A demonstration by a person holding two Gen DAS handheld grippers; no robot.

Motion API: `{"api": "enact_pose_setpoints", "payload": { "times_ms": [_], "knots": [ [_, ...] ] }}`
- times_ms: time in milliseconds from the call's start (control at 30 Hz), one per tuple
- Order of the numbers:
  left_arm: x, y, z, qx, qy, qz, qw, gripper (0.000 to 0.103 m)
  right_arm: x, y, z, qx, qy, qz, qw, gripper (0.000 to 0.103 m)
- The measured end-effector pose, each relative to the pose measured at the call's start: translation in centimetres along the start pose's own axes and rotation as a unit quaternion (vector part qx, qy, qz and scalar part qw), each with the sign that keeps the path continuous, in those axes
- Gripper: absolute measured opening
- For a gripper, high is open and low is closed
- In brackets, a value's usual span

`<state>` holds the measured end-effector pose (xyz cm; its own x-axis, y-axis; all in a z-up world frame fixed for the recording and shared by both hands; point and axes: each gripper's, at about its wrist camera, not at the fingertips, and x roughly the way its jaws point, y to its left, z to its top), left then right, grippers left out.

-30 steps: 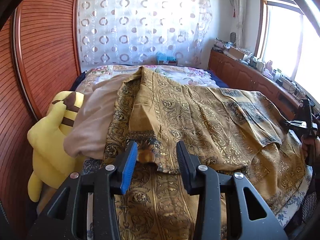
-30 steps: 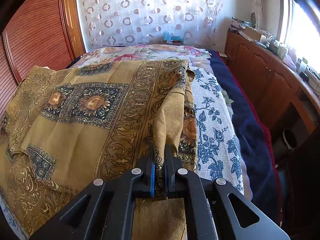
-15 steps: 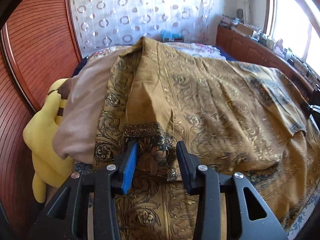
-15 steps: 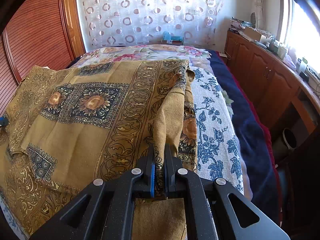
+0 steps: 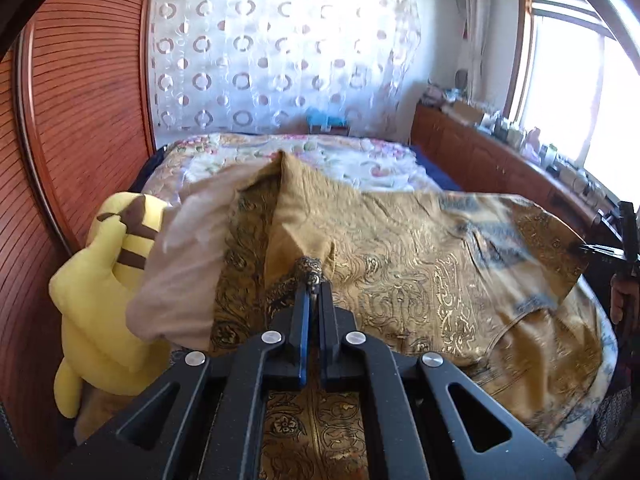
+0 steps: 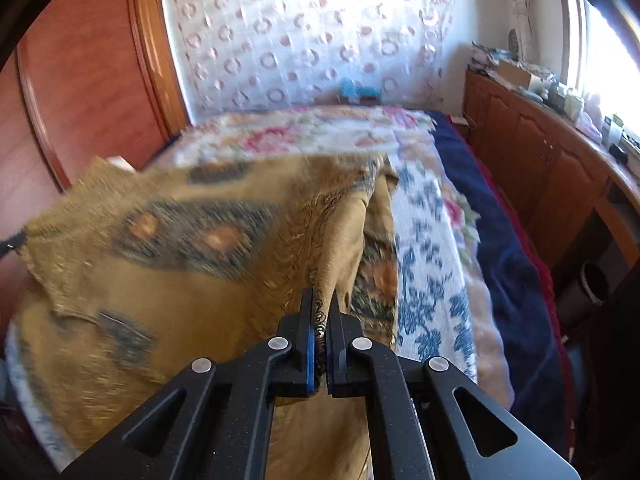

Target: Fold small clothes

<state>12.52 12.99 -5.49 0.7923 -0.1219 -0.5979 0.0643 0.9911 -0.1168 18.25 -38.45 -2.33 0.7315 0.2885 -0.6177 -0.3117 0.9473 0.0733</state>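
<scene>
Left gripper: jaws closed on a bunched corner of the gold cloth.
Right gripper: jaws closed on the opposite edge of the cloth.
Cloth: stretched between the two grippers above the bed, long axis running side to side, body hanging forward of both; neither hand nearer.
Judgement: next fold carries both held corners forward together.
Beyond, left: pillow, yellow plush.
Far: curtain.

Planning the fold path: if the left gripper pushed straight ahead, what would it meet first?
Left gripper, jaws shut on the gold patterned cloth, would likely meet that cloth's raised fold; depth is unclear.
</scene>
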Motion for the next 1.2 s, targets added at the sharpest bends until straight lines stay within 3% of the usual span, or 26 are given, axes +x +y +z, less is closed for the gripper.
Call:
{"api": "enact_pose_setpoints", "payload": {
  "times_ms": [233,433,767,900,1200],
  "knots": [
    [-2.3,1.3,0.3,-0.012,-0.026,-0.001,0.9996,0.003,-5.2,1.1,0.5,-0.013,-0.026,0.049,0.998,0.003],
    [-2.0,1.8,-0.7,-0.019,-0.022,-0.011,0.9995,0.003,-5.5,1.0,-0.9,-0.021,-0.018,0.043,0.999,0.003],
    [-6.8,3.4,-2.5,-0.067,-0.063,-0.038,0.9950,0.003,-9.6,0.6,-2.1,0.003,-0.049,0.086,0.995,0.003],
    [-6.9,4.7,-4.6,-0.084,-0.048,-0.024,0.9950,0.003,-10.4,0.4,-3.9,0.001,-0.041,0.089,0.995,0.003],
    [-4.4,4.3,-8.6,-0.072,0.011,0.006,0.9974,0.003,-5.3,-1.2,-8.7,0.014,0.036,0.059,0.998,0.003]
  ]
}}
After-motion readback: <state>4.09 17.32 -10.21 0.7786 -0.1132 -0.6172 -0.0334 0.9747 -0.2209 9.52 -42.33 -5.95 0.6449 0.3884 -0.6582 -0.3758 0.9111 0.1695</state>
